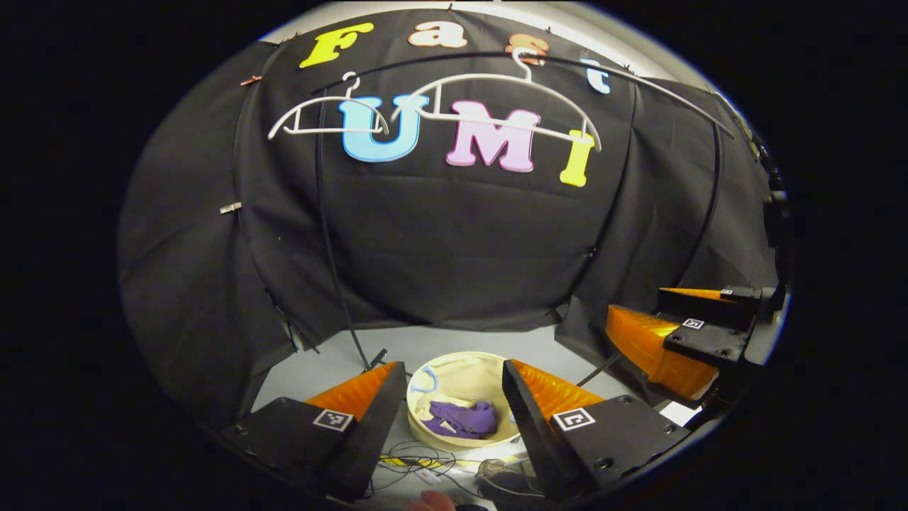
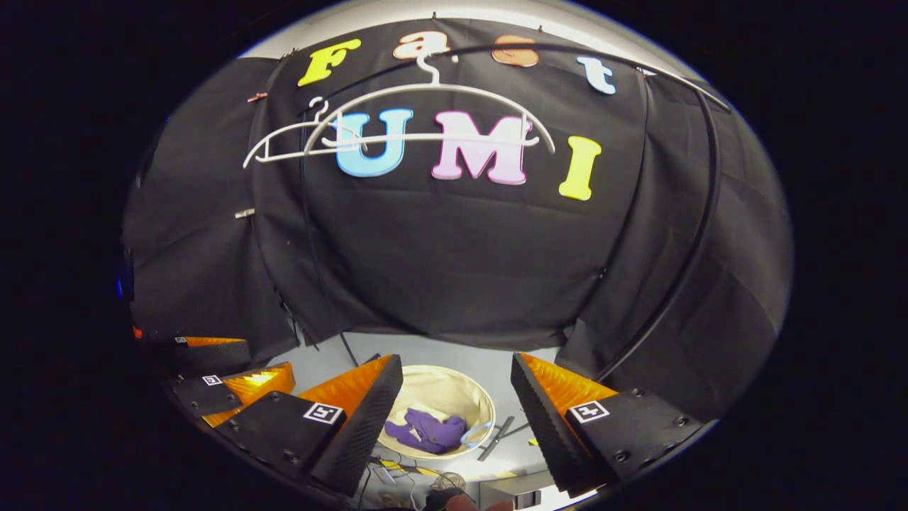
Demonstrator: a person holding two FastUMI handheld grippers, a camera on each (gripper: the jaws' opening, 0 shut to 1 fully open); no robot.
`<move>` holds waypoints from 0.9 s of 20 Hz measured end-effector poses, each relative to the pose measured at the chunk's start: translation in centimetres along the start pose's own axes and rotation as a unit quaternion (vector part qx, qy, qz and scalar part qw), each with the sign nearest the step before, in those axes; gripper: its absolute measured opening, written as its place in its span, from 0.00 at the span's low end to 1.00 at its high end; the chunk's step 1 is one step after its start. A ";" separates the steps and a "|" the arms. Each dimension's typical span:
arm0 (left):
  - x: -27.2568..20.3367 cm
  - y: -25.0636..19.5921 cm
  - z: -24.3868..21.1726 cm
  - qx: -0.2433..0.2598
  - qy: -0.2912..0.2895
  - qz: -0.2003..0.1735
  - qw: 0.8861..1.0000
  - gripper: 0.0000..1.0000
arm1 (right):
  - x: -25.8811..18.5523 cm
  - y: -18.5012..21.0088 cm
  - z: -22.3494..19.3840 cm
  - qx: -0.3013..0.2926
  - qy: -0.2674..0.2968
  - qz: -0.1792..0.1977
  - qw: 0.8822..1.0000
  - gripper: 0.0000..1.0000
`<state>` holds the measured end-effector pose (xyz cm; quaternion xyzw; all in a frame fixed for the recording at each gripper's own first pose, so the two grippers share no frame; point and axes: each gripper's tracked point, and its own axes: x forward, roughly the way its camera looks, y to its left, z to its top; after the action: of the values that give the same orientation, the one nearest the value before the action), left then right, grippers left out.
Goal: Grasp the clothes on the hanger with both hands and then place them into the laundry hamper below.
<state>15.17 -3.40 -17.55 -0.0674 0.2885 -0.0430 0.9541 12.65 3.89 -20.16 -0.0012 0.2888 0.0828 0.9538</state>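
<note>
Left gripper view: we're hovering both grippers, left gripper (image 1: 454, 404) and right gripper (image 2: 457, 397), wide and empty, over the hamper (image 1: 461, 376) at six o'clock, purple clothes (image 1: 464, 419) lying inside, hangers (image 1: 511, 99) bare, so we're judging the drop done.

A staged recording booth — a lab mock-up of a laundry corner, not a lived-in home. Black cloth wall (image 1: 454, 234) drapes around and behind the scene, well above the fingers; a thin black rail (image 1: 638, 74) carries two bare white hangers (image 1: 496, 106). Beyond the fingers, a round cream laundry hamper (image 1: 461, 380) holding purple clothes (image 1: 464, 419) stands on a plain grey floor (image 1: 397, 348) — loose cables (image 1: 418, 454) lie just below it.
</note>
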 end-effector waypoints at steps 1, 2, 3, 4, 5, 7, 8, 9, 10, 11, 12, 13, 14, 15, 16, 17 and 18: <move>-0.9 0.0 1.2 -0.002 -0.015 -0.003 1.000 0.87 | -0.8 0.3 1.1 0.001 -0.013 -0.002 1.000 1.00; -1.8 0.1 2.5 -0.001 -0.031 -0.005 1.000 0.87 | -1.6 0.6 2.0 0.001 -0.024 -0.003 1.000 1.00; -2.9 0.1 3.8 0.001 -0.047 -0.007 0.999 0.87 | -2.3 0.8 2.9 0.003 -0.034 -0.005 0.999 0.99; -4.2 0.4 4.6 0.003 -0.060 -0.008 0.998 0.87 | -2.9 1.1 4.0 0.007 -0.043 -0.006 0.999 0.99; -5.5 0.5 5.4 0.004 -0.075 -0.010 0.997 0.87 | -3.7 1.2 5.0 0.010 -0.056 -0.008 0.998 0.99; -7.4 0.6 7.0 0.005 -0.101 -0.015 0.995 0.87 | -5.2 1.3 7.0 0.012 -0.082 -0.015 0.996 0.97; -8.3 0.4 7.6 0.005 -0.112 -0.020 0.993 0.87 | -5.8 1.3 7.6 0.014 -0.096 -0.019 0.995 0.99; -8.9 0.6 7.1 0.006 -0.124 -0.024 0.992 0.87 | -6.6 1.3 8.5 0.015 -0.111 -0.022 0.994 0.99; -9.7 0.5 7.5 0.008 -0.133 -0.028 0.991 0.87 | -7.4 1.4 9.4 0.015 -0.128 -0.026 0.991 0.99; -10.3 0.5 7.9 0.011 -0.144 -0.029 0.989 0.87 | -8.2 1.4 10.5 0.014 -0.145 -0.030 0.989 0.97; -11.1 0.4 8.4 0.014 -0.155 -0.029 0.987 0.87 | -9.1 1.5 11.5 0.011 -0.163 -0.031 0.986 0.99; -11.7 0.3 8.9 0.018 -0.166 -0.029 0.986 0.87 | -9.8 1.5 12.5 0.007 -0.182 -0.034 0.983 1.00; -12.3 0.4 9.3 0.017 -0.174 -0.027 0.984 0.85 | -10.5 1.5 13.5 0.003 -0.198 -0.037 0.980 0.99; -12.9 0.4 9.9 0.015 -0.184 -0.026 0.982 0.85 | -11.1 1.4 14.3 0.002 -0.212 -0.039 0.976 0.98; -13.5 0.6 10.4 0.013 -0.194 -0.025 0.981 0.85 | -11.6 1.3 14.9 0.004 -0.222 -0.040 0.974 0.99; -14.1 0.8 11.0 0.011 -0.204 -0.022 0.979 0.85 | -12.1 1.2 15.5 0.007 -0.230 -0.040 0.972 0.97; -14.7 1.0 11.5 0.011 -0.214 -0.019 0.977 0.87 | -12.6 1.1 15.9 0.010 -0.237 -0.041 0.971 0.97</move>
<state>9.37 0.57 -0.22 -0.0700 0.0762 -0.0484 0.9935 10.93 3.78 0.04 0.0163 0.0555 0.0386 0.9976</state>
